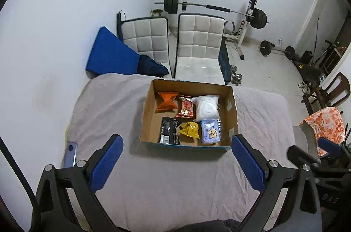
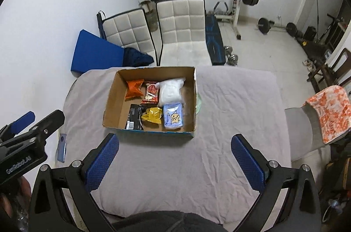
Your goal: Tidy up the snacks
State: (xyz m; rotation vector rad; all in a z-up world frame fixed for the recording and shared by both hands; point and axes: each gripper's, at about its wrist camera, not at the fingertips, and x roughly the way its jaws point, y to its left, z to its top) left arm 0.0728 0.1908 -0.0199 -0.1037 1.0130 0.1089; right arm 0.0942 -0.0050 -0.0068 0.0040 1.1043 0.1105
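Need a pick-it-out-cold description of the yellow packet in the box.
On the grey-covered table sits an open cardboard box holding six snack packs in two rows. The yellow packet is the middle one in the near row, between a black pack and a pale blue pack with a cartoon. It is the only yellow, crumpled one.

An open cardboard box (image 1: 229, 104) is seen at frame centre, resting flat. Six snacks are laid inside in two rows. At the back: an orange packet (image 1: 167, 100), a red packet (image 1: 187, 107), a white bag (image 1: 207, 108). In front: a black packet (image 1: 169, 130), a crumpled yellow packet (image 1: 189, 130), a pale blue pack (image 1: 210, 131).
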